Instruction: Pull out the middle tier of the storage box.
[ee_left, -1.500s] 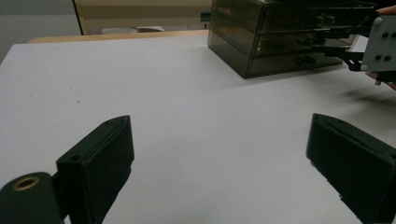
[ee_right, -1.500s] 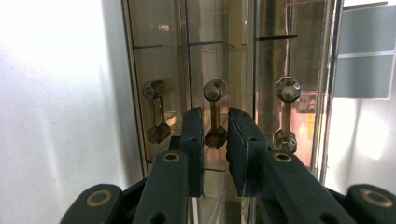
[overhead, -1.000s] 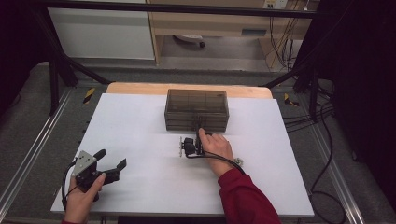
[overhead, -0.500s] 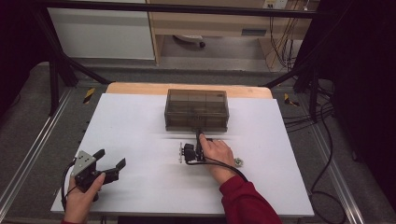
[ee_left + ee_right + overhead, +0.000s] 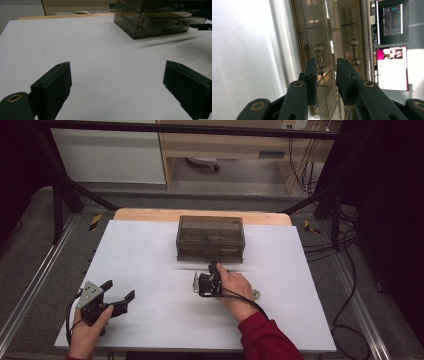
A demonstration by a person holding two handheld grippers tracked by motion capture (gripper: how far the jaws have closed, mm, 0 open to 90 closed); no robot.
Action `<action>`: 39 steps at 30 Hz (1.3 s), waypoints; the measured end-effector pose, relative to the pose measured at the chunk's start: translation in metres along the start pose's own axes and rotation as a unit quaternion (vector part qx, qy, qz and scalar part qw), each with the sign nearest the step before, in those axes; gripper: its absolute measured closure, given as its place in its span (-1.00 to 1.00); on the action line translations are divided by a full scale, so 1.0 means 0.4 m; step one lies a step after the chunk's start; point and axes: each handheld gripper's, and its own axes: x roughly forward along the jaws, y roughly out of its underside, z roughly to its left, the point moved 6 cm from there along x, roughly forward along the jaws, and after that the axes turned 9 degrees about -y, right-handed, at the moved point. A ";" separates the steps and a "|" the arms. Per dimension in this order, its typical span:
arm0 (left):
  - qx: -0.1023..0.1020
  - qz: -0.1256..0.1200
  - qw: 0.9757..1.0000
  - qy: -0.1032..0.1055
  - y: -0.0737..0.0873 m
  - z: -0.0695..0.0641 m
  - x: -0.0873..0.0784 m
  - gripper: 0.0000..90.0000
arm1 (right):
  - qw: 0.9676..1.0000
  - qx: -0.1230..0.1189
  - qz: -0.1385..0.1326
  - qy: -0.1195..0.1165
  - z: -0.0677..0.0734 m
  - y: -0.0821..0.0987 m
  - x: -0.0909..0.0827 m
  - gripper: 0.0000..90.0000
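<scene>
A smoky see-through drawer box (image 5: 210,232) stands at the back middle of the white table (image 5: 150,255). My right gripper (image 5: 214,267) is just in front of the box and points at its front. In the right gripper view its jaws (image 5: 325,62) stand a little apart with a drawer handle (image 5: 320,57) in the gap, and the pads are clear of it. They have just been opening. That drawer front (image 5: 322,37) juts out slightly. The box (image 5: 140,25) also shows in the left gripper view. My left gripper (image 5: 117,295) rests at the near left, open and empty (image 5: 117,82).
A bare wooden strip (image 5: 150,215) runs behind the box at the table's far edge. A small metal piece (image 5: 256,293) lies beside the right hand. Cables (image 5: 345,270) trail on the floor to the right. Screens (image 5: 390,20) stand beyond the box.
The right hand has drawn back from the box toward the person and risen a little. The left gripper has stayed in place.
</scene>
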 end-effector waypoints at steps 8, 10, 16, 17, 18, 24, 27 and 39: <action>0.000 -0.006 1.000 -0.003 -0.004 0.001 -0.003 -0.81 | 0.994 0.085 -0.032 -0.063 -0.023 0.042 -0.020 0.51; -0.001 -0.006 1.000 -0.003 -0.003 0.001 -0.003 -0.81 | 0.990 0.115 -0.042 -0.076 -0.033 0.062 -0.026 0.47; 0.001 -0.003 1.000 0.000 -0.001 -0.003 0.000 -0.81 | 0.980 0.155 -0.058 -0.112 -0.044 0.087 -0.036 0.30; 0.001 -0.002 1.000 -0.001 -0.001 -0.003 0.000 -0.81 | 0.974 0.176 -0.066 -0.125 -0.047 0.093 -0.040 0.18; 0.001 -0.002 1.000 -0.001 -0.001 -0.003 0.000 -0.81 | 0.974 0.176 -0.066 -0.125 -0.047 0.093 -0.040 0.18; 0.000 -0.002 1.000 -0.001 0.000 -0.003 0.000 -0.81 | 0.960 0.206 -0.090 -0.170 -0.057 0.107 -0.045 -0.22; 0.002 0.000 1.000 0.001 0.001 -0.004 0.001 -0.81 | 0.951 0.220 -0.096 -0.195 -0.054 0.111 -0.043 -0.35; 0.002 0.002 1.000 0.001 0.002 -0.002 0.000 -0.81 | 0.927 0.247 -0.106 -0.261 -0.050 0.120 -0.042 -0.64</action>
